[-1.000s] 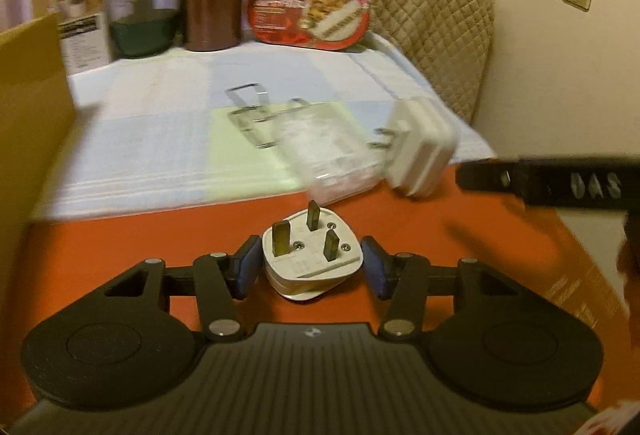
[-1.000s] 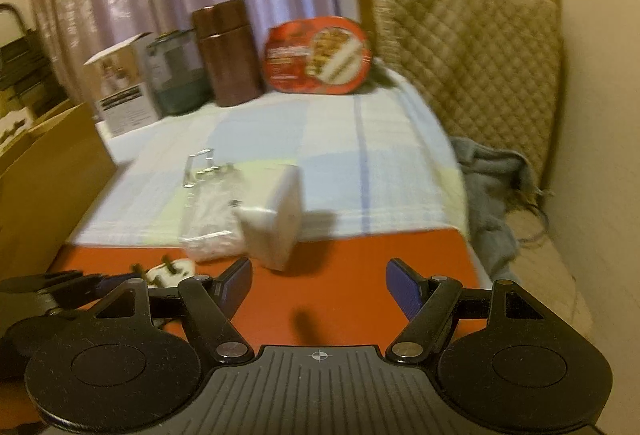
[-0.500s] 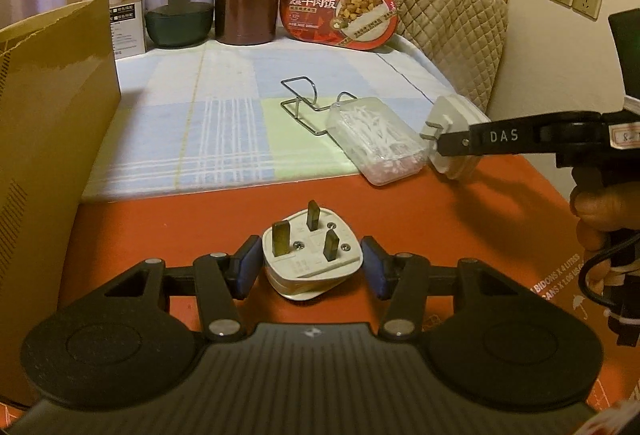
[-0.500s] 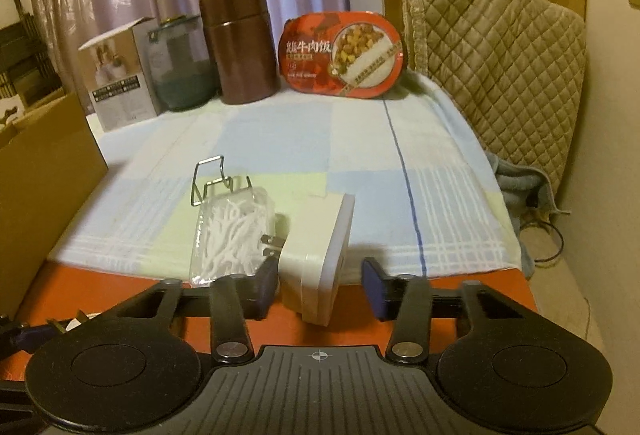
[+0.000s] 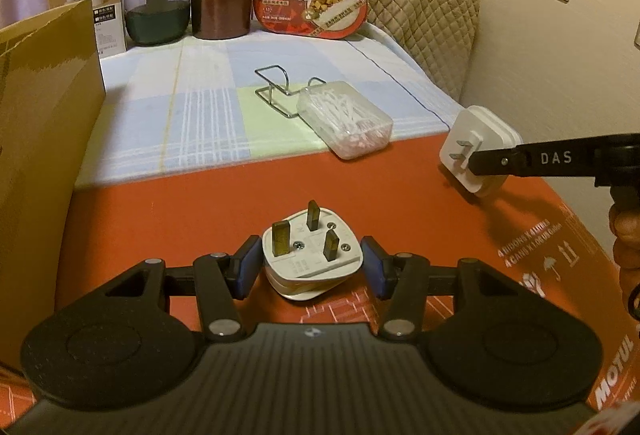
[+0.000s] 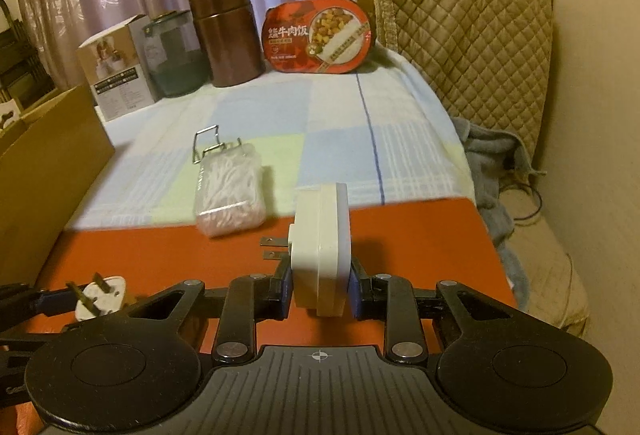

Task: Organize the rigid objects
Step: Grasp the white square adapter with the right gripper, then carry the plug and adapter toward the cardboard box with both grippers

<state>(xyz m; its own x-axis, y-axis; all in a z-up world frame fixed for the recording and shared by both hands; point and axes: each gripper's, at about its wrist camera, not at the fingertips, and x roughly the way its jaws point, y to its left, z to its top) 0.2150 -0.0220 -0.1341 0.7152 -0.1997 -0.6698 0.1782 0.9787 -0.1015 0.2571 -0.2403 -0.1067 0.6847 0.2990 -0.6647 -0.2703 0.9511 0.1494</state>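
White three-pin plug (image 5: pixel 313 250) sits clamped in your left gripper (image 5: pixel 312 267), pins up, above the orange board (image 5: pixel 192 211). Your right gripper (image 6: pixel 320 285) has just closed onto the white adapter (image 6: pixel 322 247), held on edge, prongs pointing left. The clear box (image 5: pixel 346 123) of swabs and the wire rack (image 5: pixel 276 91) lie on the checked cloth (image 5: pixel 192 107) behind.

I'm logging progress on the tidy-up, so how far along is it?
Early. In hand: the left gripper holds the three-pin plug, and the right gripper has just closed on the white adapter. Left: the clear swab box and wire stand lie on the cloth, untouched.
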